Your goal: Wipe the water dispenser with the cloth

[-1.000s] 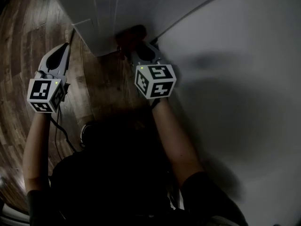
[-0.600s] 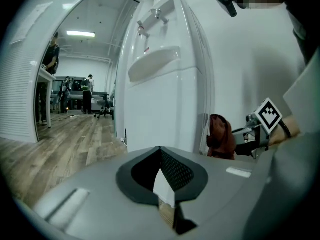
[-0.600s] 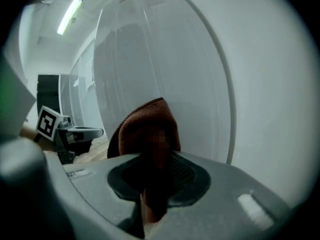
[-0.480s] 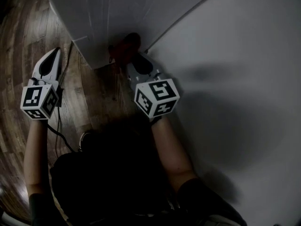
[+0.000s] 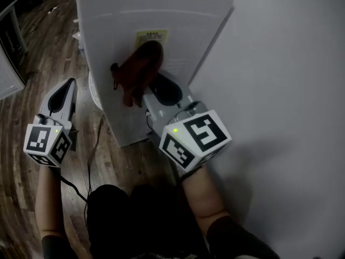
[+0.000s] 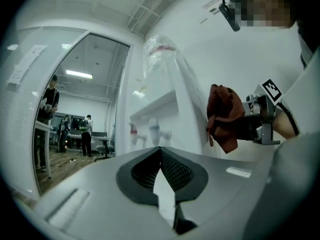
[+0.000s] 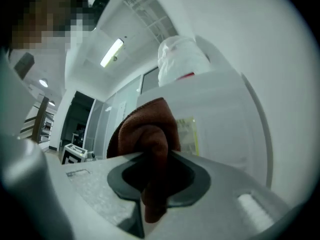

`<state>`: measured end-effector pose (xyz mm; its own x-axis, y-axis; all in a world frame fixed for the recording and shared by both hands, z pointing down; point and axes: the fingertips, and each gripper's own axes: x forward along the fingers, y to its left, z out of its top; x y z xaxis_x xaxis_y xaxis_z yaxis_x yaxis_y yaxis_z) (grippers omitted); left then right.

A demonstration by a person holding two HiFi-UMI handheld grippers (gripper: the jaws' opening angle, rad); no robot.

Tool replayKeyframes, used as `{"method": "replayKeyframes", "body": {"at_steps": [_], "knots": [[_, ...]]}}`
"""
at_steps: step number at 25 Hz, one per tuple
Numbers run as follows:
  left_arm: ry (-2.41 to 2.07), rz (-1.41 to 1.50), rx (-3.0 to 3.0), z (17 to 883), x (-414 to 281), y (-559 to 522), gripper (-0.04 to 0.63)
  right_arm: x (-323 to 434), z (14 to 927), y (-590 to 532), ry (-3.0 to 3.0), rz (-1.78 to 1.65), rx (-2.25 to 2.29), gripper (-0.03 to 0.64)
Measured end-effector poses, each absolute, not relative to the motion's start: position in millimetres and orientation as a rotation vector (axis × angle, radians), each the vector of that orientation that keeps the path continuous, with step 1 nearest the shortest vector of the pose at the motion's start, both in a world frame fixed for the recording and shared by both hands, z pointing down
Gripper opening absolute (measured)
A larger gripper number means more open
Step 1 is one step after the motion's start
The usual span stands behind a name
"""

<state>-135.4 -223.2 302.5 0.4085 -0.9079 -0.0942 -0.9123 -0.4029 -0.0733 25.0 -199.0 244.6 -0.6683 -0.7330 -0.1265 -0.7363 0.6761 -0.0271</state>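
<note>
A tall white water dispenser (image 5: 178,31) now fills the top of the head view, standing against a pale wall (image 5: 291,63) on a wooden floor (image 5: 27,96). In the 2 earlier head views only its lower corner showed, in dim light near the floor. Now 1 whole panel is lit and visible.

The right claw (image 5: 144,92) is clamped on a bunched red-brown cloth (image 5: 139,69). The right gripper view shows the cloth (image 7: 145,134) squeezed between the jaws and spilling above and below them. The cloth is pressed against the dispenser's panel, touching the lower edge of a small yellow label (image 5: 151,37). Earlier it sat down at the bottom corner of the dispenser, so it has travelled up the panel. That suggests a wiping pass is under way, with the upper panel, the front and the other faces probably not yet wiped.

The left claw (image 5: 68,86) is closed on nothing. The left gripper view shows its jaw tips (image 6: 160,151) meeting, with no object between them. It hangs over the floor to the left, apart from the dispenser, much as before.

From the left gripper view, a clear water bottle (image 6: 162,59) tops the dispenser, with 2 taps (image 6: 145,131) on its front.

A dark cable (image 5: 96,139) trails across the floor beside the dispenser's base.
</note>
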Motion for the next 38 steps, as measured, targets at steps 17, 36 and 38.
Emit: {"method": "replayKeyframes", "body": {"at_steps": [17, 36, 38], "knots": [[1.637, 0.035, -2.588, 328, -140, -164, 0.02, -25, 261, -174, 2.787, 0.08, -1.101, 0.061], [1.704, -0.236, -2.779, 589, -118, -177, 0.02, -2, 668, -210, 2.946, -0.407, -1.392, 0.063], [1.703, -0.25, -2.803, 600, -116, -174, 0.02, -2, 675, -210, 2.929, -0.415, -1.404, 0.063]]}}
